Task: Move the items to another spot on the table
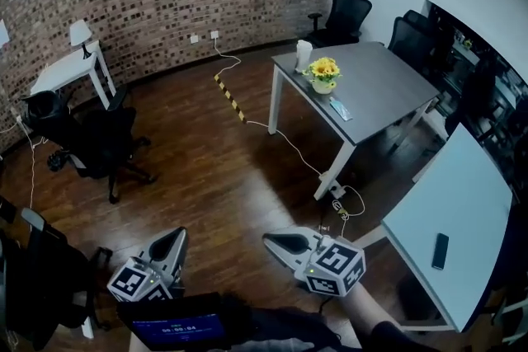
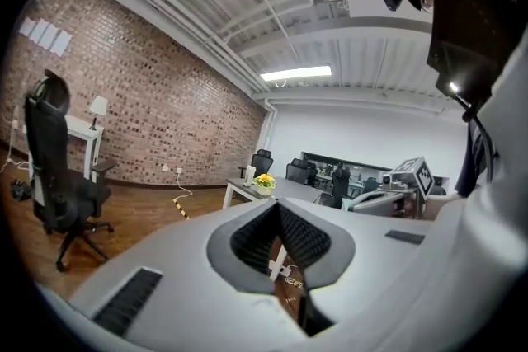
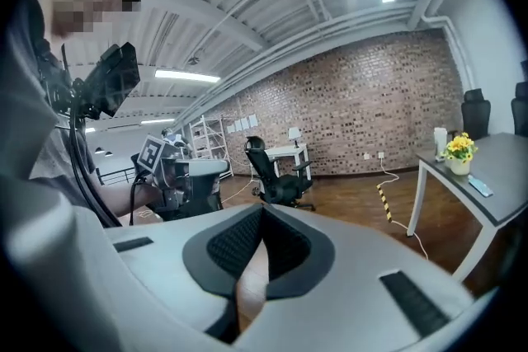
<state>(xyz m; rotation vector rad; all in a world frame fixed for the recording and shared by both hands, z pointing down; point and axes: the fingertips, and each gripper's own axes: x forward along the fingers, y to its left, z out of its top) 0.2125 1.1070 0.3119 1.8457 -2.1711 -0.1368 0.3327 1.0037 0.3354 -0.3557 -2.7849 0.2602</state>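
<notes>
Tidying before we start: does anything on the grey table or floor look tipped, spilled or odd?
Nothing is tipped or spilled: the flower pot and white cylinder stand upright on the grey table. One oddity: a cable lies loose across the floor, striped tape covering only part.

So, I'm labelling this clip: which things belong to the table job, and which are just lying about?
Job, likely: flowerpot, white cup, flat blue thing, all on the grey table.
Lying about: black phone on the white table, desk chair, lamp, floor cable.
</notes>
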